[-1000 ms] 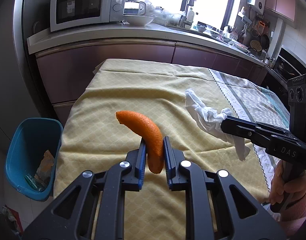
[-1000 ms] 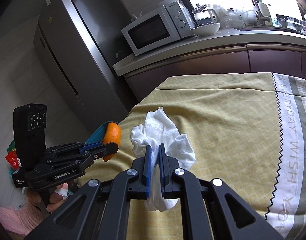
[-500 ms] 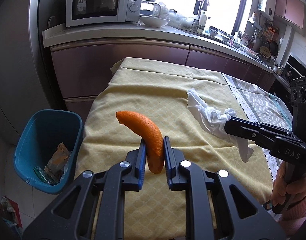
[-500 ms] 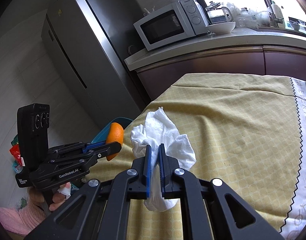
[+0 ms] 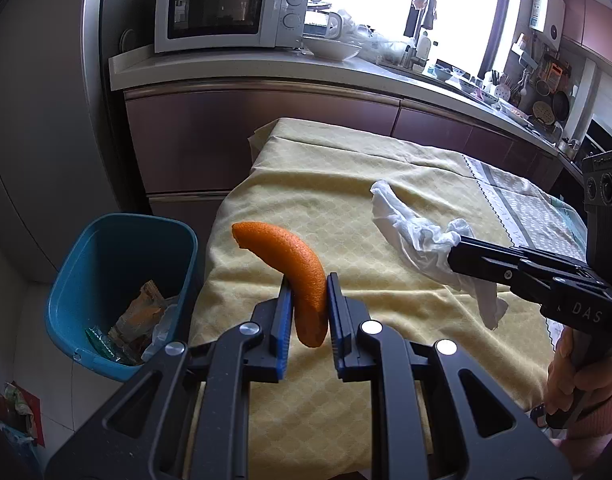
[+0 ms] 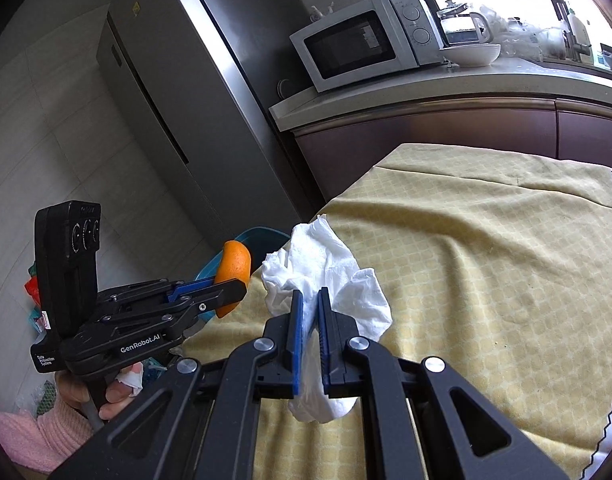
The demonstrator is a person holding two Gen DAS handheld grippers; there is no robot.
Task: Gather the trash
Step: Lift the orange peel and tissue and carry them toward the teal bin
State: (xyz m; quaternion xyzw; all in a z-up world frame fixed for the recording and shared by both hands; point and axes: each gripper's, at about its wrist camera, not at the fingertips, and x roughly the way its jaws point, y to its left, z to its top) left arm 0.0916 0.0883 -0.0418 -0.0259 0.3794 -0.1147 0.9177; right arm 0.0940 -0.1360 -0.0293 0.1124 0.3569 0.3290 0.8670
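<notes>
My left gripper [image 5: 309, 286] is shut on a curved orange peel [image 5: 289, 264] and holds it above the left edge of the table. The peel also shows in the right wrist view [image 6: 234, 268]. My right gripper [image 6: 310, 300] is shut on a crumpled white tissue [image 6: 322, 264], held above the yellow tablecloth [image 6: 486, 280]; the tissue also shows in the left wrist view [image 5: 422, 240]. A blue trash bin [image 5: 117, 256] stands on the floor left of the table, with wrappers inside. In the right wrist view only its rim [image 6: 261, 234] shows behind the peel.
A kitchen counter [image 5: 265, 76] with a microwave [image 5: 225, 12] runs behind the table. A tall grey fridge [image 6: 177, 120] stands left of it, behind the bin. The tablecloth [image 5: 346, 200] hangs over the table's left edge.
Both grippers have moved left toward the table's edge with their loads. The bin has come further into the left wrist view, closer to the peel.
</notes>
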